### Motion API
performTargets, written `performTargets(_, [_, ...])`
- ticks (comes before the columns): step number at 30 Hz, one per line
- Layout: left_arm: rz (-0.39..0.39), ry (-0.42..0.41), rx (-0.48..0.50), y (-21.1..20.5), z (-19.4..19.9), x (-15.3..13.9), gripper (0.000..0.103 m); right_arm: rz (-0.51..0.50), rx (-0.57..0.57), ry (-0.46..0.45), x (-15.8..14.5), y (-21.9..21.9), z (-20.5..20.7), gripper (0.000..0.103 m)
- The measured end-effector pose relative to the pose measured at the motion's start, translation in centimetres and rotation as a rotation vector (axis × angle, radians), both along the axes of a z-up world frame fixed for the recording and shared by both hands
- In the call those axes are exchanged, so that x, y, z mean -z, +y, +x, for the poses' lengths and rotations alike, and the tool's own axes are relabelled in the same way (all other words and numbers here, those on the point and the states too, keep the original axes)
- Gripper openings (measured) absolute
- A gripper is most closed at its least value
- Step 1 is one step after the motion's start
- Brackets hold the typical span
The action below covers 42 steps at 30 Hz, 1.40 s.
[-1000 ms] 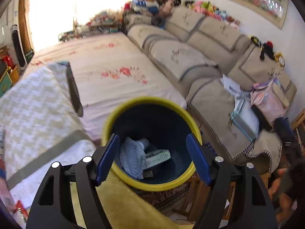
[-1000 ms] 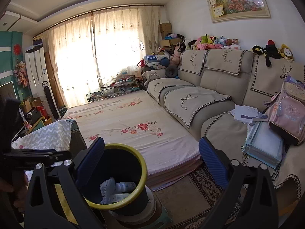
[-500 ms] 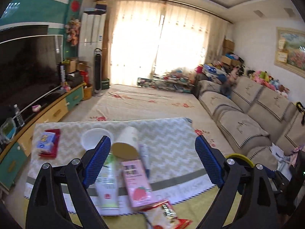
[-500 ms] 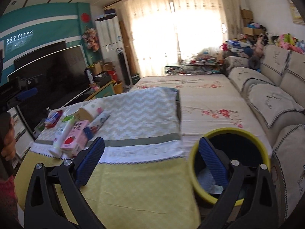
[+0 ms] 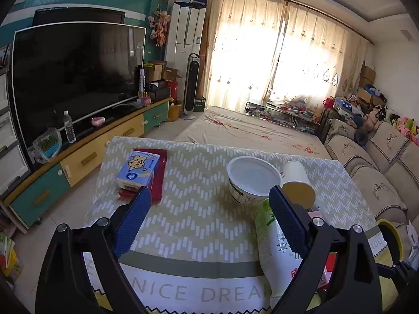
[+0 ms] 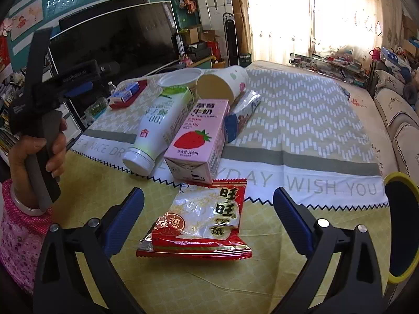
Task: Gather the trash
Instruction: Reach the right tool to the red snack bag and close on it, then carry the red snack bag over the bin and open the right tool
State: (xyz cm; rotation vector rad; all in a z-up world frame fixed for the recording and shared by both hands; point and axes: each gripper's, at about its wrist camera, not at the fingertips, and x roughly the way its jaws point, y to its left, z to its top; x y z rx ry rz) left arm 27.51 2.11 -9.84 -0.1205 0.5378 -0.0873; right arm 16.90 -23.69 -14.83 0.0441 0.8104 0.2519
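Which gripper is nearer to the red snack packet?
Right. The right gripper hangs open just over the red snack packet, which lies between its fingers. The left gripper is further off to the packet's left, near the white bottle.

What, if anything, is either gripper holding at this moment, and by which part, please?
Nothing is held. The left gripper and right gripper are both open and empty; the snack packet lies untouched on the table below the right one.

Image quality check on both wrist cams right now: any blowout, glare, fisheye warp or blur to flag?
Left wrist: the curtained window is blown out to white, the TV screen shows faint reflections, and edges bow with black vignette corners. Right wrist: the same window is clipped, the snack packet shows foil glare, print stays sharp with no obvious motion blur, and straight lines curve towards the rim.
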Motion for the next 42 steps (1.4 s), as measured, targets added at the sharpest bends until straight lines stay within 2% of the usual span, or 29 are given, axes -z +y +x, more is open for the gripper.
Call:
performTargets(6, [-0.009, -0.019, 0.004, 0.0, -0.9, -0.6, 0.09, -0.067, 0.003, 0.09, 2.1, 0.5, 0.5, 0.083])
performTargets(10, [-0.016, -0.022, 0.011, 0.0, -1.1, -0.9, 0.09, -0.059, 0.013, 0.117, 2.6, 0.0, 0.4, 0.075])
performTargets(14, [-0.015, -0.022, 0.021, -0.1, -1.4, -0.9, 0.09, -0.078, 0.026, 0.113, 2.9, 0.0, 0.4, 0.072])
performTargets(16, [-0.015, -0.02, 0.026, -0.2, -1.4, -0.9, 0.09, -0.092, 0.03, 0.11, 2.8, 0.0, 0.3, 0.063])
performTargets(20, [-0.019, -0.019, 0.039, -0.3, -1.5, -1.0, 0.09, -0.094, 0.025, 0.112, 2.7, -0.3, 0.1, 0.053])
performTargets(24, [-0.022, -0.013, 0.054, -0.5, -1.5, -0.8, 0.09, -0.089, 0.017, 0.114, 2.6, -0.6, -0.4, 0.05])
performTargets(31, [-0.031, 0.017, 0.116, -1.4, -1.4, -0.5, 0.09, -0.006, 0.012, 0.117, 0.9, -3.3, -2.1, 0.048])
performTargets(37, [0.015, 0.024, 0.165, -3.2, -1.6, -0.3, 0.09, 0.047, 0.089, 0.074, -1.7, -8.2, -3.7, 0.048])
performTargets(42, [0.031, 0.038, 0.227, -4.3, -1.9, -0.2, 0.09, 0.022, 0.25, 0.031, -3.4, -14.3, -4.8, 0.048])
